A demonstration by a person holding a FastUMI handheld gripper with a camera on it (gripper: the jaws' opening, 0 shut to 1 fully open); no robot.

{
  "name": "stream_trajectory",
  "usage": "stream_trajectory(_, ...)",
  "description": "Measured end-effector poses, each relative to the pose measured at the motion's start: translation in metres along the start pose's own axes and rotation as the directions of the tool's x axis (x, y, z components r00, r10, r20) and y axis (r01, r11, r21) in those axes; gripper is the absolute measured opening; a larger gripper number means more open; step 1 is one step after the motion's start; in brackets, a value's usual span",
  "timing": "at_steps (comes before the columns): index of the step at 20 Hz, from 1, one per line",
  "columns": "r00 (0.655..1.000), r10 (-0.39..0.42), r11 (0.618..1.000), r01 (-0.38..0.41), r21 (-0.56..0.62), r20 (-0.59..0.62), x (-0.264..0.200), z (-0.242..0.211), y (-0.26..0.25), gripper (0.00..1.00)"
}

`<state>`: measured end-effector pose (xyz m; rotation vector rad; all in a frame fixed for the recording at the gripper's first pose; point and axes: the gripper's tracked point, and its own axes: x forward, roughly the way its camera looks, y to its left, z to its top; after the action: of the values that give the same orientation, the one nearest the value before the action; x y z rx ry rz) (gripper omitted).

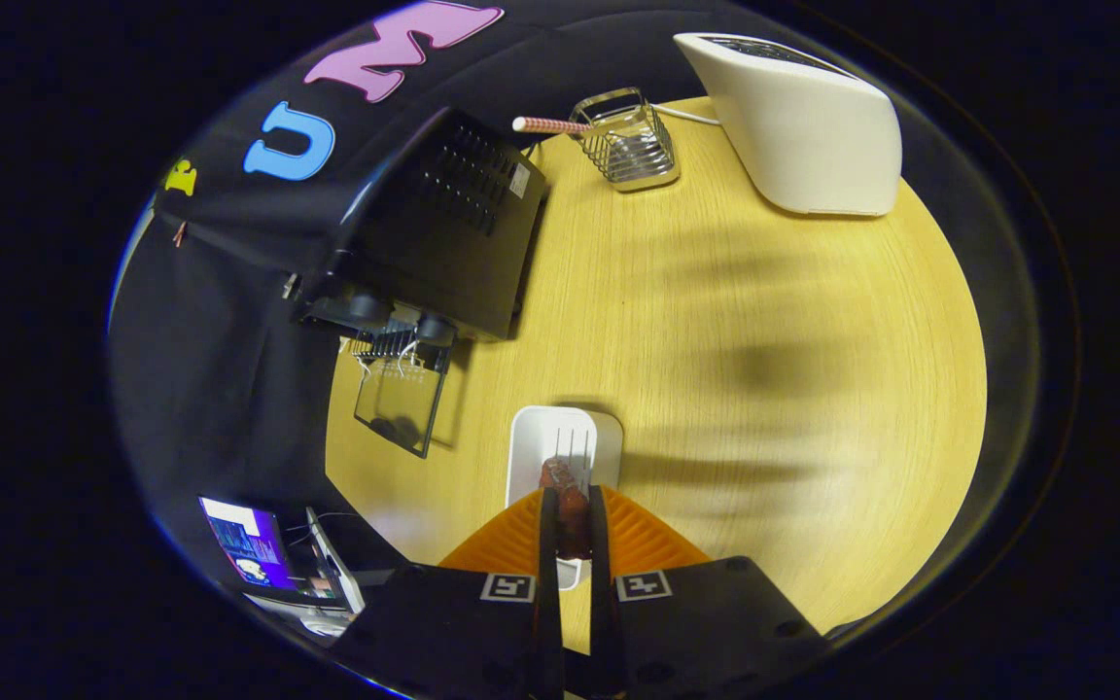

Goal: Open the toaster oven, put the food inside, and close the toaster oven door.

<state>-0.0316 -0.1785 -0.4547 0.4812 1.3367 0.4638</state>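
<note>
- The tool (pixel 572 506) pinches a dark reddish-brown piece of food (pixel 568 501) between its two fingers, which press against it from both sides.
- The food is lumpy and glossy, longer than it is wide (what kind of food it is cannot be told), and it lies along the line of the fingers, with its far end poking out just past the fingertips.
- Directly under the food sits a white rectangular tray (pixel 531 447) with rounded corners on the pale wooden counter (pixel 764 389); whether the food touches the tray cannot be told.
- The black toaster oven (pixel 443 224) stands beyond the tray, off to one side, with its glass door (pixel 400 403) swung down open over the counter edge.
- Farther back on the counter stand a wire basket (pixel 630 146) holding a striped paper straw (pixel 550 124) and, beside it, a white appliance (pixel 803 117).
</note>
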Motion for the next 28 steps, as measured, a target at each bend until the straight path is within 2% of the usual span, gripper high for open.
stream_trajectory(5, 0.990, -0.054, 0.998, 0.055, -0.009, 0.130, -0.027, 0.006, 0.016, 0.16)
stream_trajectory(12, 0.934, -0.076, 0.997, 0.074, 0.018, 0.349, -0.067, 0.008, 0.092, 0.15)
stream_trajectory(15, 0.914, -0.033, 0.995, 0.070, -0.077, 0.404, -0.076, -0.004, 0.142, 0.15)
stream_trajectory(20, 0.881, 0.072, 0.983, 0.017, -0.185, 0.467, -0.056, -0.022, 0.228, 0.15)
stream_trajectory(25, 0.826, 0.169, 0.978, -0.070, -0.199, 0.538, -0.029, -0.020, 0.299, 0.15)
stream_trajectory(28, 0.832, 0.160, 0.983, -0.086, -0.161, 0.531, 0.004, -0.014, 0.318, 0.15)
